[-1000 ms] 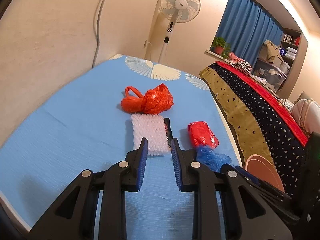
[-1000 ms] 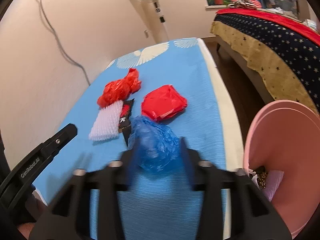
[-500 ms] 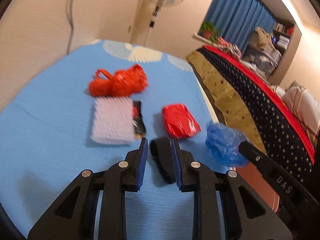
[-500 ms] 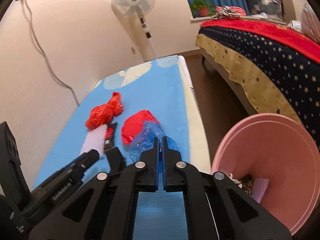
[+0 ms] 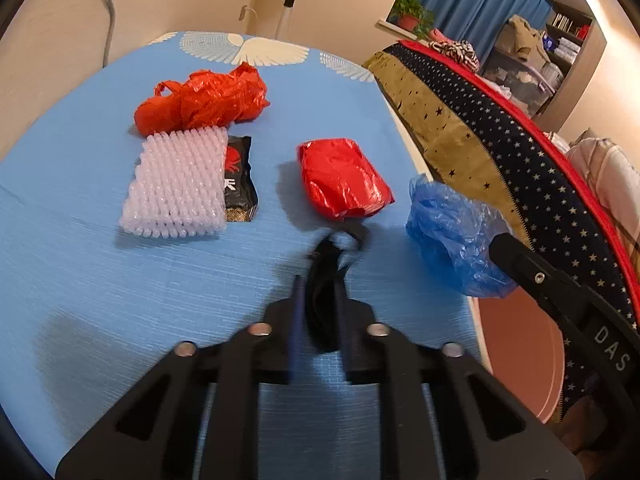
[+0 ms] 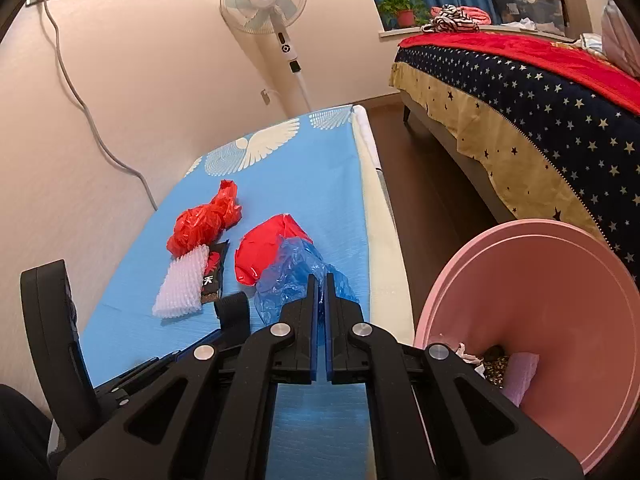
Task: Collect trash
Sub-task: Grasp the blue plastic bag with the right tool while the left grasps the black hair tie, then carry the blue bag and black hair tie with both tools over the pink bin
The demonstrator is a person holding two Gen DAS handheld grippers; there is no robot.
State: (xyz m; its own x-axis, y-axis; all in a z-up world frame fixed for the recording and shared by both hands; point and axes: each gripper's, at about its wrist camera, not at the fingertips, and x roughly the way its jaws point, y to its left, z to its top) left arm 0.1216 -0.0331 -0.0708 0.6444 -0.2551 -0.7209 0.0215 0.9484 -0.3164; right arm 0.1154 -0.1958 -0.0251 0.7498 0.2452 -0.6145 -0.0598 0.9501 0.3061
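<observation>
My right gripper [image 6: 322, 280] is shut on a crumpled blue plastic bag [image 6: 292, 276], held above the blue table's right edge; the bag also shows in the left wrist view [image 5: 452, 236]. My left gripper [image 5: 318, 284] is shut on a black band [image 5: 324, 276], its loop also visible in the right wrist view [image 6: 234, 314]. On the table lie a red plastic bag [image 5: 204, 100], a white foam net [image 5: 178, 184], a black wrapper [image 5: 238, 176] and a red packet [image 5: 342, 178]. A pink bin [image 6: 540, 320] with some trash inside stands right of the table.
The blue cloth table [image 5: 100, 272] stands against a cream wall. A standing fan [image 6: 266, 4] is behind its far end. A bed with a starred cover [image 6: 520, 92] lies to the right across a strip of brown floor [image 6: 432, 208].
My right gripper closed on the blue bag and lifted it off the table toward the pink bin. My left gripper took hold of the black band.
</observation>
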